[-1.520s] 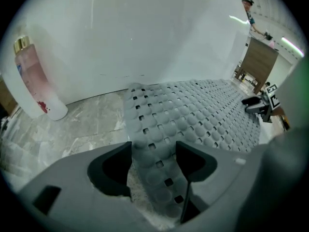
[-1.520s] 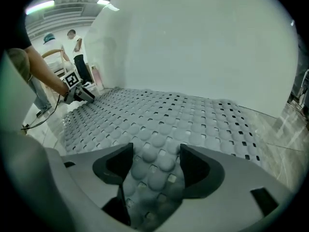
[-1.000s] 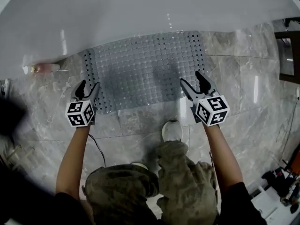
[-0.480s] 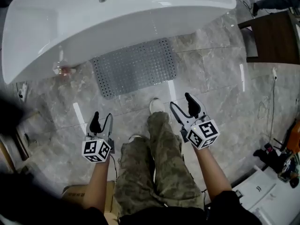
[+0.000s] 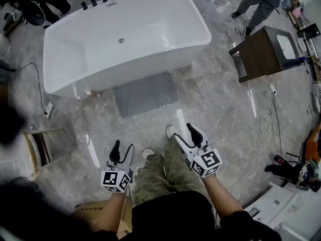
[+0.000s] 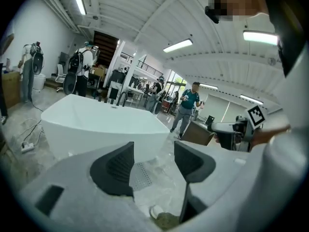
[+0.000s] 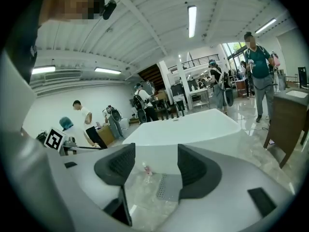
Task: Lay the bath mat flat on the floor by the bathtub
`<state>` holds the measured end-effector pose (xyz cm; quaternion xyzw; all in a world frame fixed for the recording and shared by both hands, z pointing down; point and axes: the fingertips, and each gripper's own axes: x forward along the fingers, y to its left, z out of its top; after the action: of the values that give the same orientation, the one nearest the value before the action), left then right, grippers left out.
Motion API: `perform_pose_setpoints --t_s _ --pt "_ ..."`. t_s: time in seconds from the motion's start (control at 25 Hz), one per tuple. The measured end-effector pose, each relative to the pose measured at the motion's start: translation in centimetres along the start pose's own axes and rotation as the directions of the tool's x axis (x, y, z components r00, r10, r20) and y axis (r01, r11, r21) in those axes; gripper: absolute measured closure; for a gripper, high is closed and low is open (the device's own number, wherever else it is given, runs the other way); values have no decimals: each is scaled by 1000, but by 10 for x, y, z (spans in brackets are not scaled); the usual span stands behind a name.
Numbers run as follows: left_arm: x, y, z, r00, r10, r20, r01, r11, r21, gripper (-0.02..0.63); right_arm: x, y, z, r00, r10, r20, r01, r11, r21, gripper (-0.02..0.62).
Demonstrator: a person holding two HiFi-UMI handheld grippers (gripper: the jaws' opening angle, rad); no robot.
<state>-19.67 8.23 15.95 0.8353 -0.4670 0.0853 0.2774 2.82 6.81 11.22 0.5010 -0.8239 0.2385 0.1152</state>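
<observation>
Well, the marble floor (image 5: 215, 99) takes up most of the room, and the white bathtub (image 5: 125, 39) stands at its far side. The grey bath mat (image 5: 146, 93) lies spread flat on the floor, its far edge tucked against the tub's near side, just where someone stepping out would want it. To my eye the job looks finished. That would explain why the person stands upright, well back from it, with both tools held at waist height. The left gripper (image 5: 123, 148) has its jaws apart with nothing between them, and the right gripper (image 5: 182, 130) likewise. The mat lies well apart from both, on their far side.
</observation>
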Motion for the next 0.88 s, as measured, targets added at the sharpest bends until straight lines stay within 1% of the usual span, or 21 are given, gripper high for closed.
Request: perform_pose_setpoints --t_s 0.08,0.12,0.16,0.2,0.24,0.32,0.4,0.52,0.56,0.64,0.76,0.88 --pt "-25 -23 27 999 -9 45 8 1000 17 363 -28 22 12 1000 5 -1 -5 1000 4 322" --pt "-33 -33 41 997 -10 76 8 1000 30 392 -37 30 18 1000 15 2 -15 1000 3 342" --pt "-42 -43 53 994 -7 109 2 999 40 437 -47 37 25 1000 25 10 -25 1000 2 371" --pt "-51 -54 63 990 1 139 -8 999 48 511 -57 42 32 999 31 23 -31 1000 2 400" --pt "-59 -64 73 986 9 164 -18 998 55 546 -67 45 41 999 32 41 -32 999 3 433" --pt "-68 -82 92 981 24 192 -39 996 75 563 -81 45 65 995 34 90 -35 999 7 500" --pt "-74 -98 102 981 49 187 -66 994 86 580 -92 42 87 991 51 126 -51 999 -3 568" --pt "-80 -130 115 980 68 189 -76 996 38 589 -122 32 118 984 68 164 -61 997 -47 577" --pt "-81 -144 121 977 72 201 -79 997 25 589 -135 28 128 981 73 179 -63 996 -62 577" --pt "-85 -172 127 968 90 232 -98 995 22 589 -160 21 142 974 77 211 -56 993 -104 578" --pt "-79 -205 119 957 112 267 -124 992 31 589 -185 3 143 967 71 246 -35 988 -151 580" --pt "-71 -235 109 952 110 285 -128 991 44 589 -204 -15 130 966 76 246 -32 984 -177 583"
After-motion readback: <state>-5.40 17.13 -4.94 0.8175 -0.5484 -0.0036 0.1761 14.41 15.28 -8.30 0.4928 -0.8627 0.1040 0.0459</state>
